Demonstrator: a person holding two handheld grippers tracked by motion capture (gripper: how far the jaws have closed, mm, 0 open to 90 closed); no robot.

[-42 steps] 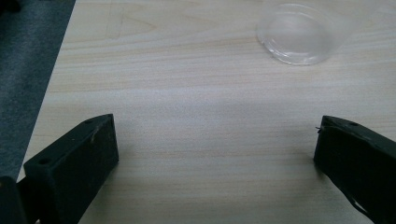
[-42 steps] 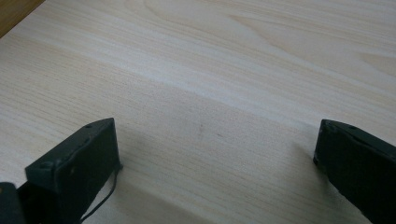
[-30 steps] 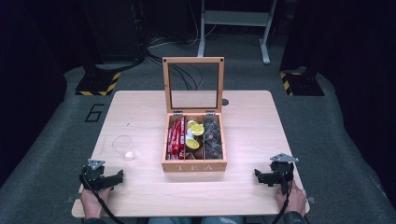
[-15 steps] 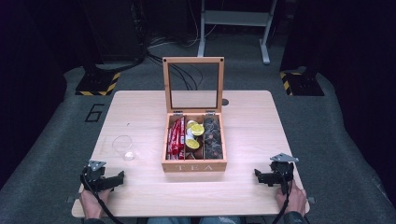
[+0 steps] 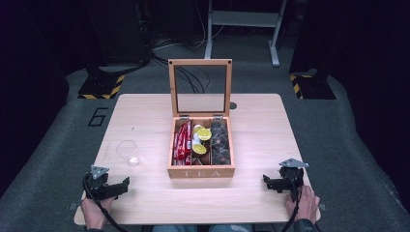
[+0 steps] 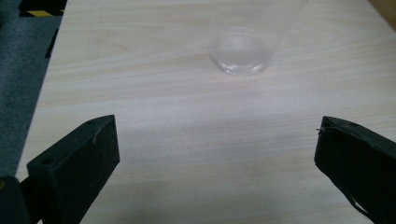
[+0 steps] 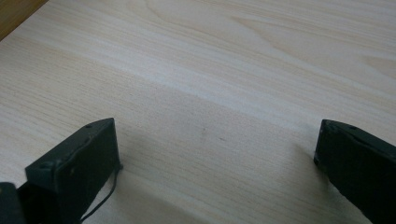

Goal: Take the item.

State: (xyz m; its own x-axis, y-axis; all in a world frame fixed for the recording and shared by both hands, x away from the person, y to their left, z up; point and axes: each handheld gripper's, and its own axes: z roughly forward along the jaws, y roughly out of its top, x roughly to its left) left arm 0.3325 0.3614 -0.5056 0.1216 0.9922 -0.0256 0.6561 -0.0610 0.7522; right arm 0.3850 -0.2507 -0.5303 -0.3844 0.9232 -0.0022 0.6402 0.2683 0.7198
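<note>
On the table (image 5: 145,203) in the high view, a tea box (image 5: 201,150) stood at the centre with its glass lid raised upright. Its compartments held red packets at the left, yellow-topped cups in the middle and dark bags at the right. A clear glass (image 5: 127,152) stood at nine o'clock of the box, well apart from it. The left gripper (image 5: 122,185) rested near the edge at seven o'clock, just below the glass, held by a hand (image 5: 94,212). The right gripper (image 5: 269,182) rested at five o'clock, held by the other hand (image 5: 302,202). Both pointed inward toward the box.

From the left gripper view, the jaws were spread wide over bare wood, holding nothing. The glass (image 6: 243,51) stood ahead at twelve o'clock, apart from both jaws.

From the right gripper view, the jaws were likewise spread wide, nothing between them but table (image 7: 219,84). A corner of the box (image 7: 16,11) showed at eleven o'clock.
</note>
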